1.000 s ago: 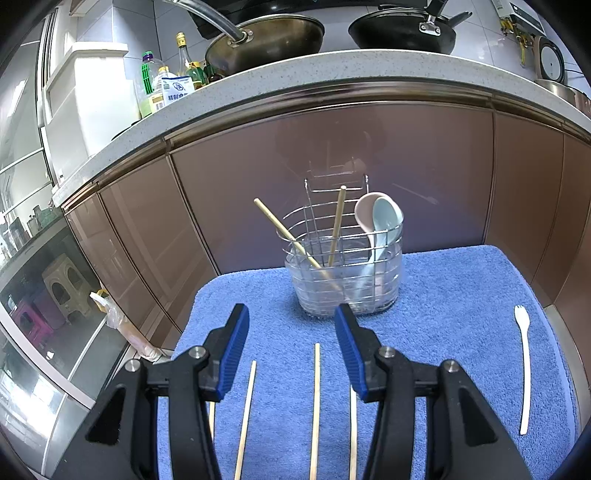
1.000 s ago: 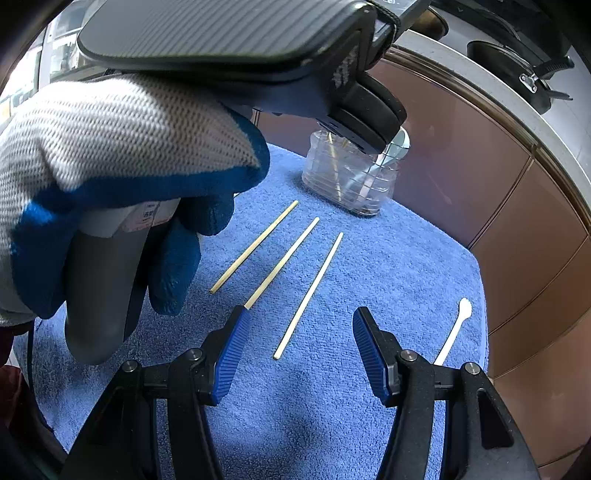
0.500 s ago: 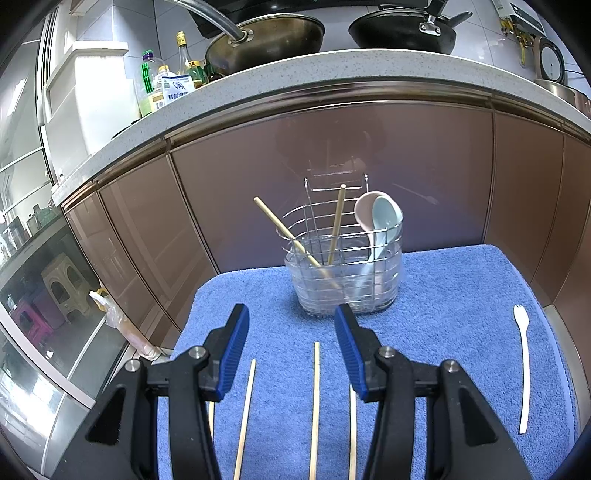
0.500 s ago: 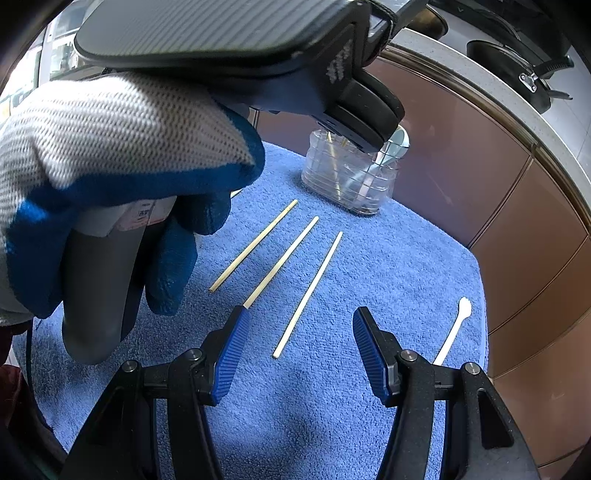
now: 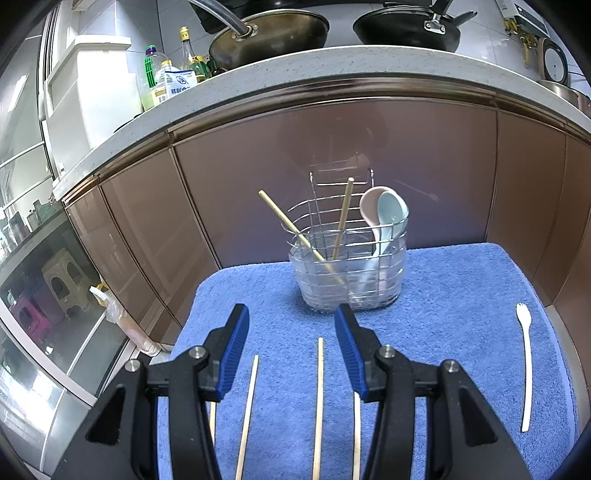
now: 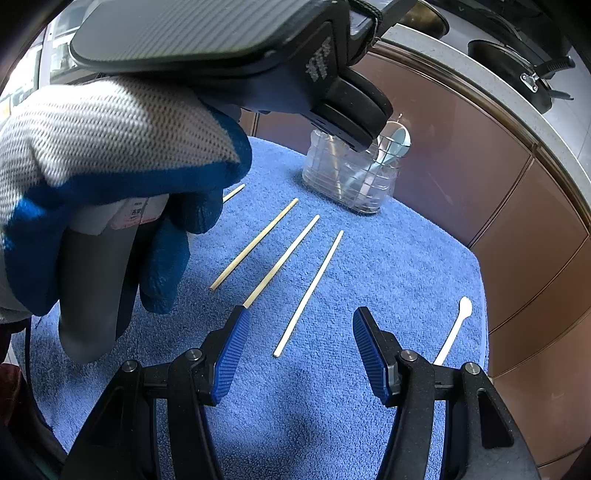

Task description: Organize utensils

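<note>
While looking along the left gripper (image 5: 291, 314), found its blue-padded jaws spread wide and gripping nothing, poised above a blue towel (image 5: 443, 295). Saw loose wooden chopsticks lying lengthwise on that towel: one (image 5: 318, 406) in the gap between the jaws, one (image 5: 247, 413) just left of it, another (image 5: 356, 435) partly hidden under the right-hand finger, and a sliver of a fourth (image 5: 212, 417) behind the left-hand finger. Noted a wire utensil caddy (image 5: 347, 273) with a clear liner standing upright at the towel's far edge, against brown cabinet doors (image 5: 424, 166). Counted two chopsticks (image 5: 341, 221) leaning inside it, plus a pink ceramic spoon (image 5: 369, 206) and a pale blue one (image 5: 391, 214) nested bowl-up on its right side. Spotted a white plastic fork (image 5: 527, 369) flat on the towel, well apart to the right, tines toward the cabinets. Made out two pans (image 5: 273, 33) and some bottles (image 5: 155, 81) up on the countertop.

From the right wrist view, found the right gripper (image 6: 300, 314) equally wide and empty, low over the towel, with the near end of a chopstick (image 6: 310, 291) lying between its jaws, untouched. Saw a gloved left hand (image 6: 110, 177) wrapped around the other tool's handle.
</note>
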Tool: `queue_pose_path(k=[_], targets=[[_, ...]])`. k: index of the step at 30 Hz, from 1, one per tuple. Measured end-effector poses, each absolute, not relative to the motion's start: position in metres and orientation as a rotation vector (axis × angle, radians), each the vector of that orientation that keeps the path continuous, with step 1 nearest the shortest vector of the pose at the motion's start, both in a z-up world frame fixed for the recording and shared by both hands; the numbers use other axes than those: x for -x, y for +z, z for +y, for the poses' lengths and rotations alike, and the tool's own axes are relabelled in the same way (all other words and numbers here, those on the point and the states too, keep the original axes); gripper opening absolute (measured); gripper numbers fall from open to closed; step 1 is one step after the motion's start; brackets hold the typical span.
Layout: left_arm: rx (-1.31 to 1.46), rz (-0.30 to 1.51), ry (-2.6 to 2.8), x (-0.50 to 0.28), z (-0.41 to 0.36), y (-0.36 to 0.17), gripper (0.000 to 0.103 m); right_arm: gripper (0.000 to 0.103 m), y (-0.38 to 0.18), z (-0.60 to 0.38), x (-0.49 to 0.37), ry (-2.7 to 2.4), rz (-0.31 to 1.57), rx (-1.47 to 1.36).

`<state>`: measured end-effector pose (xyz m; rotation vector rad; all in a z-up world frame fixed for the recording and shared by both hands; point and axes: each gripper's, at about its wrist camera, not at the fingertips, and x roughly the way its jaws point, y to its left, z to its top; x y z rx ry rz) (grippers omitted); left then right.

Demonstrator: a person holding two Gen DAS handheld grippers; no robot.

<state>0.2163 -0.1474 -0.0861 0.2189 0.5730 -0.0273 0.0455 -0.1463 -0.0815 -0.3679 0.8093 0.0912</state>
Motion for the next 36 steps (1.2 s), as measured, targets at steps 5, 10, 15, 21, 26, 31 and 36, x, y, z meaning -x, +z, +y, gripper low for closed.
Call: queue_pose_path(k=[5, 10, 15, 21, 26, 31, 36], targets=[[-0.217, 0.573, -0.023, -0.216, -0.148, -0.086, 0.046, 0.058, -0.081, -0.146, -0.046, 0.090, 0.810, 0.368], [-0.219, 0.576, -0.024, -0.216, -0.147, -0.087, 0.046, 0.058, -0.082, -0.146, -0.046, 0.090, 0.816, 0.370], [-0.216, 0.576, -0.026, -0.215, -0.146, -0.088, 0.046, 0.058, -0.082, -0.146, -0.044, 0.091, 0.817, 0.367], [-0.202, 0.579, -0.029, -0.213, -0.143, -0.091, 0.046, 0.058, -0.085, -0.149, -0.045, 0.085, 0.827, 0.365], [-0.192, 0.577, -0.025, -0.207, -0.134, -0.092, 0.046, 0.058, -0.086, -0.160, -0.043, 0.057, 0.838, 0.355], [-0.179, 0.594, -0.018, -0.200, -0.120, -0.096, 0.046, 0.058, -0.089, -0.173, -0.041, 0.024, 0.862, 0.346], [-0.150, 0.618, -0.011, -0.195, -0.103, -0.101, 0.046, 0.058, -0.093, -0.190, -0.043, -0.019, 0.887, 0.329]])
